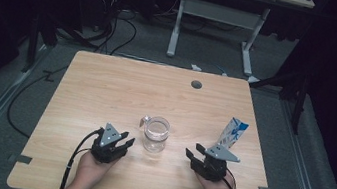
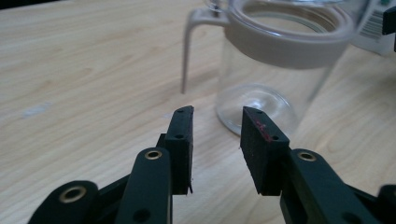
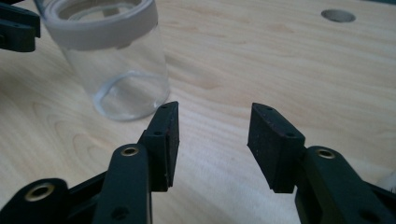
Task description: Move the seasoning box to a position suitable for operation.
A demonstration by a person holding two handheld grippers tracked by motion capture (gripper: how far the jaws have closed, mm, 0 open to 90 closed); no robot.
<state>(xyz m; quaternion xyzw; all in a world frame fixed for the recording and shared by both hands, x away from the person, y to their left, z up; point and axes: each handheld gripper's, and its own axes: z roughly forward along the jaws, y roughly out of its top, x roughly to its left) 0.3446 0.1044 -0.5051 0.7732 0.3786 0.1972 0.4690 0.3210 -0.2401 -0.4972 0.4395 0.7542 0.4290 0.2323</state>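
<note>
The left tongs (image 1: pixel 125 142) stand partly apart with nothing between them. The right tongs (image 1: pixel 192 157) stand somewhat wider, also holding nothing. Between the two, slightly ahead of both, an upright clear jar (image 1: pixel 156 134) stands on the surface (image 1: pixel 107 85), its long axis vertical, with the left tongs a little nearer. The jar looks empty. Beyond the right tongs stands a blue-and-white carton (image 1: pixel 232 133).
</note>
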